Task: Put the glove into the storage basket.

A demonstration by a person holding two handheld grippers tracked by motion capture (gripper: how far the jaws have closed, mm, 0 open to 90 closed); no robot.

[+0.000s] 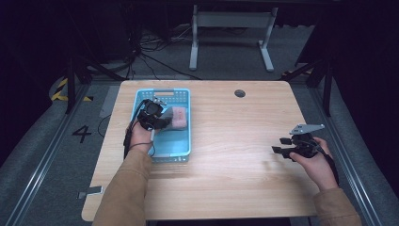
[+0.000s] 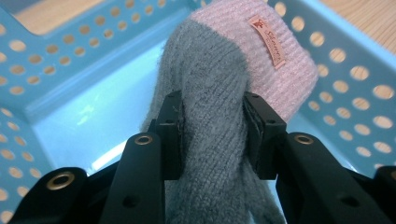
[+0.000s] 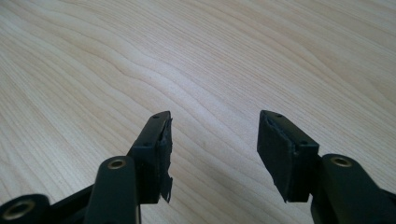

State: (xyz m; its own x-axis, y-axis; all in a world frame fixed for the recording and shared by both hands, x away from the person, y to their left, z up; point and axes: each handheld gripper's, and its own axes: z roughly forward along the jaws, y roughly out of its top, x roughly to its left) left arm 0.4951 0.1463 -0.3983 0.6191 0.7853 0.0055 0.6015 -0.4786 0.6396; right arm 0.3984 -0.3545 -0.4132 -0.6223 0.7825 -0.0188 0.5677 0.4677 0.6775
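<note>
Overhead, the left gripper (image 1: 154,115) hangs inside the blue basket (image 1: 186,141) on the table (image 1: 235,179), hiding much of the grey-and-pink sock (image 1: 178,117). Closer, the left gripper view has its pads (image 2: 170,135) clenched on the sock's (image 2: 219,93) grey part; the pink cuff lies beyond them, and the lower end is cut off. Lastly, the right gripper (image 3: 212,149) stands released over bare wood.
</note>
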